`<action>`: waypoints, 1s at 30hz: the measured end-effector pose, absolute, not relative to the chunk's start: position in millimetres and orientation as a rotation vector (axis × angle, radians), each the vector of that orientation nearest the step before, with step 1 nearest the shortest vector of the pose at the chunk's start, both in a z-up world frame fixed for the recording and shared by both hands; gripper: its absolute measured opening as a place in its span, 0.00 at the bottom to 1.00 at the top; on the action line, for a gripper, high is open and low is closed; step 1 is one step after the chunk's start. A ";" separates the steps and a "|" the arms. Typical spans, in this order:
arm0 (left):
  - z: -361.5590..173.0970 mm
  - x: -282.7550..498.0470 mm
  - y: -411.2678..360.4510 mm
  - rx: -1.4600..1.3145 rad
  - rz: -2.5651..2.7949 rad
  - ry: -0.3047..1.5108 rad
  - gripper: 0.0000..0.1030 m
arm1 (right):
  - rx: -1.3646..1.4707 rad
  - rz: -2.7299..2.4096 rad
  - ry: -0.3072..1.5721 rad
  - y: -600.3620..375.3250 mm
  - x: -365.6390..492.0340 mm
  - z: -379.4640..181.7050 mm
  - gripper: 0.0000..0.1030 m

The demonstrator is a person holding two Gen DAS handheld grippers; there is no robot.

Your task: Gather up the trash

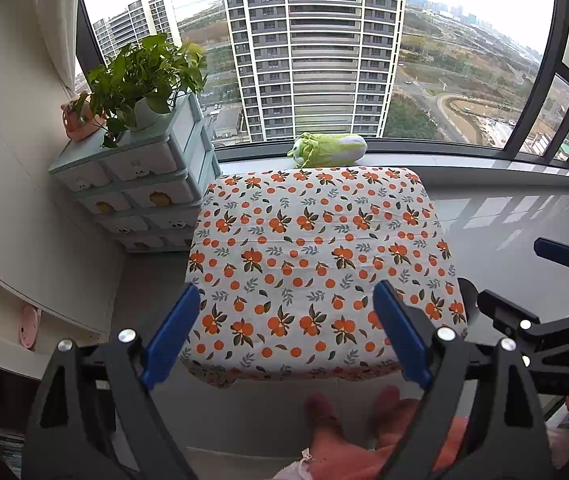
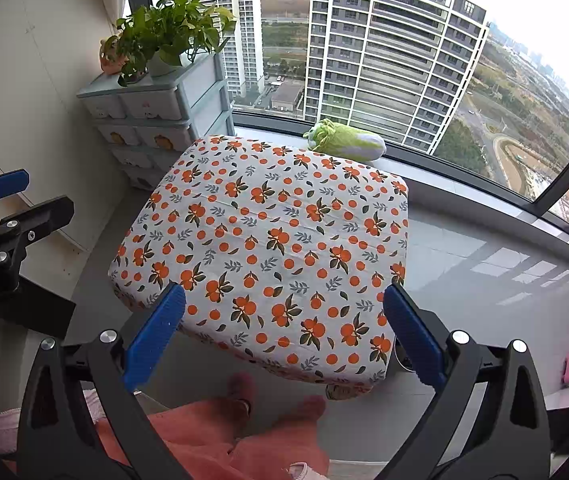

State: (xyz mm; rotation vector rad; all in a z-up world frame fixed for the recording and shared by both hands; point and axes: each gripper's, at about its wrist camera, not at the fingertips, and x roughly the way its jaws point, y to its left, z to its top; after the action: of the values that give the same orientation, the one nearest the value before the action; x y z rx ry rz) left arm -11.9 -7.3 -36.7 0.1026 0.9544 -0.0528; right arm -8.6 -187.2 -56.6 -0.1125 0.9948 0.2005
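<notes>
A small table covered with an orange-fruit patterned cloth (image 1: 316, 256) stands in front of me; it also shows in the right wrist view (image 2: 268, 248). No trash shows on it. My left gripper (image 1: 286, 332) is open and empty, held above the table's near edge. My right gripper (image 2: 284, 332) is open and empty too, over the near edge. The right gripper shows at the right of the left wrist view (image 1: 524, 284). The left gripper shows at the left of the right wrist view (image 2: 24, 200).
A cabbage-shaped plush (image 1: 330, 149) lies on the window sill behind the table. A drawer unit (image 1: 140, 188) with a potted plant (image 1: 144, 76) stands at the back left. A white cabinet (image 1: 12, 184) is on the left. My slippered feet (image 1: 348, 412) are below the table edge.
</notes>
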 end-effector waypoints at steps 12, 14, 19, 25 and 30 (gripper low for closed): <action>-35.7 -14.9 -8.6 0.094 -0.044 0.972 0.86 | -0.110 0.202 0.996 -188.1 -6.2 -54.1 0.93; -35.1 -15.4 -8.0 0.091 -0.043 0.976 0.85 | -0.113 0.203 0.995 -187.7 -6.5 -54.5 0.93; -34.2 -16.1 -7.6 0.092 -0.039 0.981 0.85 | -0.111 0.202 0.994 -188.0 -6.5 -54.5 0.93; -33.7 -16.2 -7.4 0.092 -0.037 0.980 0.86 | -0.113 0.204 0.993 -189.9 -6.7 -52.2 0.93; -33.5 -16.3 -6.9 0.092 -0.038 0.980 0.85 | -0.112 0.205 0.993 -190.6 -6.7 -51.7 0.93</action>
State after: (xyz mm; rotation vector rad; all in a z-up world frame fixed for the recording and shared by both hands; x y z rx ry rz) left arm -16.3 -6.9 -33.5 0.0921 0.9803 -0.0378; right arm -6.7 -190.6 -51.7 -0.1119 0.9928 0.2048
